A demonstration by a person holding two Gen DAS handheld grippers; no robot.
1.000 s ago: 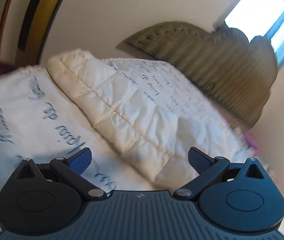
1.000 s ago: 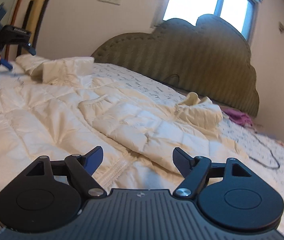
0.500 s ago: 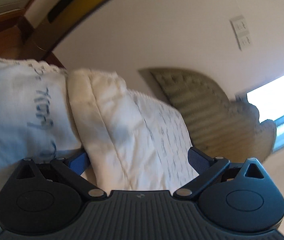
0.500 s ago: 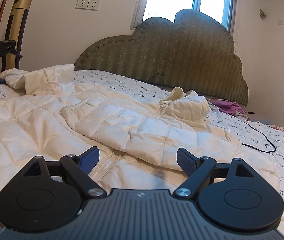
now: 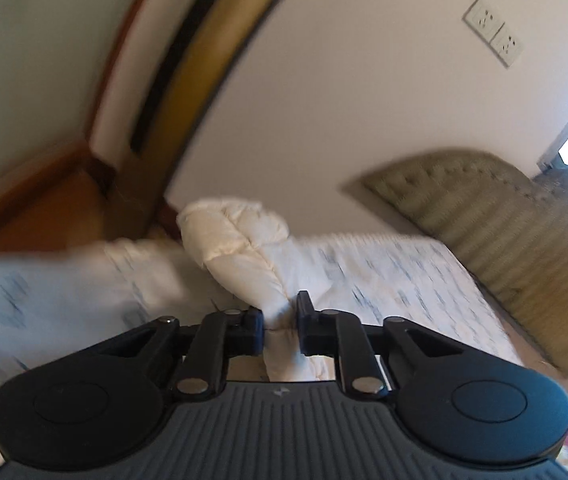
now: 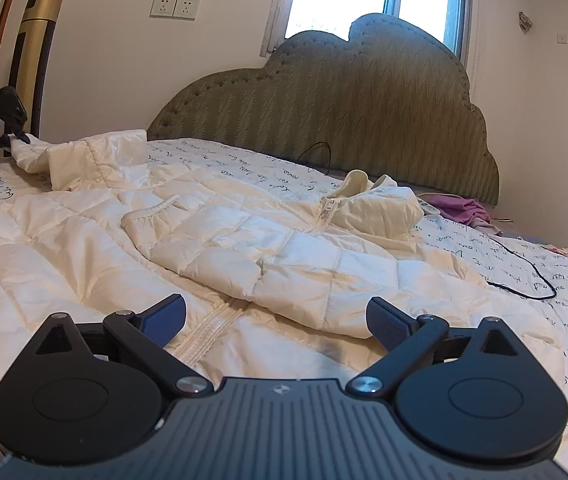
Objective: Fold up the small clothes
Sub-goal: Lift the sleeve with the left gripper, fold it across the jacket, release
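Observation:
A cream quilted puffer jacket point(image 6: 244, 240) lies spread on the bed, zipper up, collar toward the headboard, one sleeve folded across its front. My left gripper point(image 5: 280, 320) is shut on the jacket's far left edge point(image 5: 240, 248) and lifts it a little; it also shows in the right wrist view point(image 6: 12, 136) at the far left, pinching that corner. My right gripper point(image 6: 276, 320) is open and empty, low over the jacket's near hem by the zipper.
The bed has a white sheet with dark script point(image 6: 524, 280) and an olive padded headboard point(image 6: 344, 120). A black cable point(image 6: 540, 280) and a purple cloth point(image 6: 460, 208) lie at the right. A gold standing unit point(image 6: 36, 52) stands by the left wall.
My left gripper has gone from open around the jacket's edge to shut on it, and has lifted it. My right gripper has stayed open and drawn slightly nearer over the hem.

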